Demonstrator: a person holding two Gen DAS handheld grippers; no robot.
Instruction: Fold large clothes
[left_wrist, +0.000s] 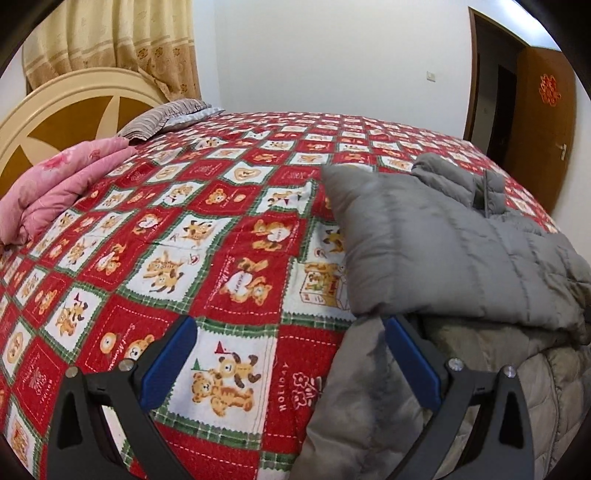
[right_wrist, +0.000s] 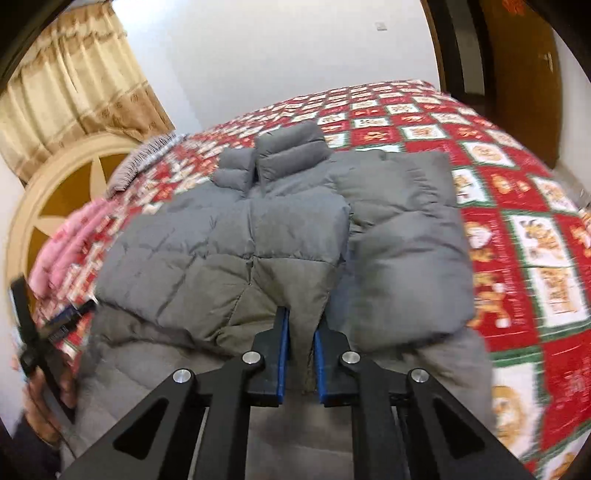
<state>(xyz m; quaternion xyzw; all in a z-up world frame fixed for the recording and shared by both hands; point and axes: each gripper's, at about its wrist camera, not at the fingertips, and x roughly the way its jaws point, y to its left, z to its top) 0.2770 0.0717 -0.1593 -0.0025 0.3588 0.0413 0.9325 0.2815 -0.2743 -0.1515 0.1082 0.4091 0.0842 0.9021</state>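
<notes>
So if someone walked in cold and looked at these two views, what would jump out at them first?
Probably the loud red bedspread with its teddy-bear squares, covering the whole bed. Next, the grey puffer jacket lying on it with sleeves folded inward, the right gripper pinching a fold near its lower middle. The left gripper is wide open at the jacket's edge, and a pink quilt sits by the headboard.

A bed (left_wrist: 221, 206) fills the room, spread with a red and white bear-print quilt (left_wrist: 236, 236). At its head stands a cream headboard (left_wrist: 62, 107) with brown panels (a star-like pattern). A striped pillow (left_wrist: 166, 118) and a folded pink blanket (left_wrist: 62, 184) lie near it. Beige curtains (left_wrist: 122, 40) hang behind. White walls (left_wrist: 332, 55); a brown door (left_wrist: 543, 129) stands open, bearing a red ornament (left_wrist: 549, 89).
</notes>
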